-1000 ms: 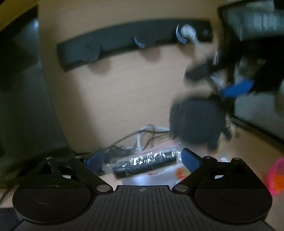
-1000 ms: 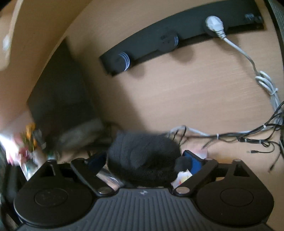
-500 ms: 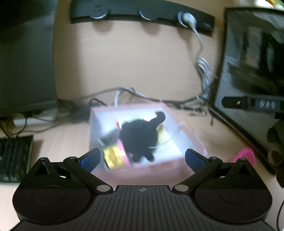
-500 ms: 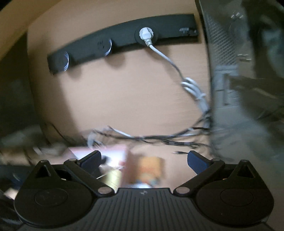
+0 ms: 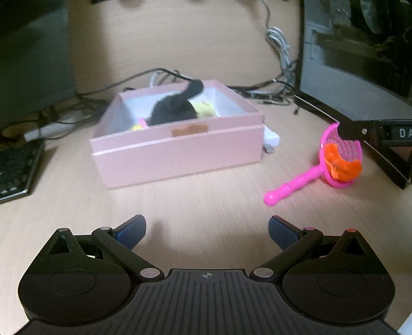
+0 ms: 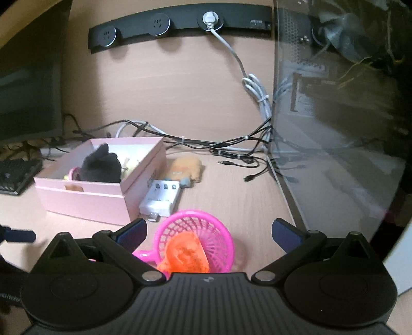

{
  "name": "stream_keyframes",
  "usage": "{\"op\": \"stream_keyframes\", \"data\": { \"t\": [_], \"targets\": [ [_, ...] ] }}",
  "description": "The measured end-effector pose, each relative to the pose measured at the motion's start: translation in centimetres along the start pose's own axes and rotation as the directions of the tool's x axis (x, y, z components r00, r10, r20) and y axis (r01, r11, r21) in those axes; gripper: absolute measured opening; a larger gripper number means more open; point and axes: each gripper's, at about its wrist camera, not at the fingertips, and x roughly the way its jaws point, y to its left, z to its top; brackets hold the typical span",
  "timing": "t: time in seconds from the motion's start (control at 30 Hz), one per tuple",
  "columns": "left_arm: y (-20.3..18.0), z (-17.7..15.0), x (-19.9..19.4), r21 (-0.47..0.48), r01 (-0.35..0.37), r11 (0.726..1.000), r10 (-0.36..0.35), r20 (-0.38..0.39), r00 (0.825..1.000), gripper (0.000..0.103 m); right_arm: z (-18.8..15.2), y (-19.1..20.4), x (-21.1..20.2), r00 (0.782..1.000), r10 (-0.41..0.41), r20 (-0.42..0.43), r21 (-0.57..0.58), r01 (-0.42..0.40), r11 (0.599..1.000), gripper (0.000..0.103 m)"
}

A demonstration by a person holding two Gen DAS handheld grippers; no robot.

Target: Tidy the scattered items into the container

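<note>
A pink box (image 5: 177, 147) stands on the desk with a black glove (image 5: 172, 110) and small yellow items inside; it also shows in the right wrist view (image 6: 85, 198). A pink toy net (image 5: 337, 159) with an orange piece (image 5: 340, 165) in it lies right of the box. My left gripper (image 5: 207, 233) is open and empty, in front of the box. My right gripper (image 6: 209, 233) is open, just above the net (image 6: 198, 237) with its orange piece (image 6: 185, 255). A white charger (image 6: 162, 197) and an orange plush (image 6: 186, 168) lie beside the box.
A computer case (image 6: 334, 128) stands at the right, a monitor (image 5: 31, 51) at the left, a keyboard (image 5: 15, 165) at the left edge. Cables (image 6: 206, 144) run behind the box under a wall socket strip (image 6: 180, 23).
Both grippers let go of their loads and opened: the black glove and wrapped item now lie in the box. Both pulled back; the right one moved over the pink net.
</note>
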Motion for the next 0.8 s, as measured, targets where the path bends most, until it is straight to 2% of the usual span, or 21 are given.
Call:
{"op": "stream_keyframes", "data": {
  "t": [0.07, 0.2, 0.37, 0.5, 0.57, 0.6, 0.63, 0.7, 0.8],
  "targets": [
    [0.3, 0.5, -0.4, -0.008, -0.018, 1.0, 0.018, 0.005, 1.0, 0.103, 0.7, -0.5, 0.8, 0.999, 0.011, -0.034, 0.027, -0.01, 1.0, 0.103],
    [1.2, 1.0, -0.8, -0.006, -0.019, 1.0, 0.019, -0.009, 1.0, 0.103, 2.5, -0.3, 1.8, 0.997, 0.062, -0.041, 0.047, -0.06, 0.997, 0.103],
    [2.5, 1.7, -0.8, -0.015, 0.003, 1.0, -0.003, -0.034, 0.999, 0.103, 7.2, -0.6, 5.6, 0.982, 0.156, -0.11, 0.253, -0.124, 0.96, 0.088],
    [3.8, 2.4, -0.8, -0.027, 0.038, 0.999, -0.039, -0.031, 0.999, 0.103, 12.0, -0.8, 11.7, 0.967, 0.138, -0.215, 0.359, -0.053, 0.932, 0.078],
    [4.4, 2.7, -1.0, -0.023, 0.06, 0.998, -0.061, -0.023, 0.998, 0.103, 13.3, -0.9, 15.6, 0.949, 0.144, -0.281, 0.401, -0.02, 0.916, 0.061],
    [4.8, 2.8, -1.2, -0.02, 0.072, 0.997, -0.072, -0.02, 0.997, 0.103, 13.6, -0.8, 17.5, 0.937, 0.152, -0.316, 0.407, -0.01, 0.913, 0.058],
    [5.2, 2.9, -1.3, -0.018, 0.082, 0.996, -0.082, -0.016, 0.996, 0.103, 13.8, -0.5, 19.3, 0.926, 0.147, -0.348, 0.401, 0.005, 0.916, 0.056],
    [6.0, 2.9, -1.5, -0.008, 0.092, 0.996, -0.092, -0.01, 0.996, 0.103, 14.0, 0.1, 22.3, 0.916, 0.089, -0.39, 0.351, 0.059, 0.934, 0.055],
    [7.1, 2.8, -1.4, 0.001, 0.092, 0.996, -0.092, -0.016, 0.996, 0.103, 13.6, 0.5, 25.6, 0.892, 0.021, -0.451, 0.279, 0.119, 0.953, 0.043]
  ]
}}
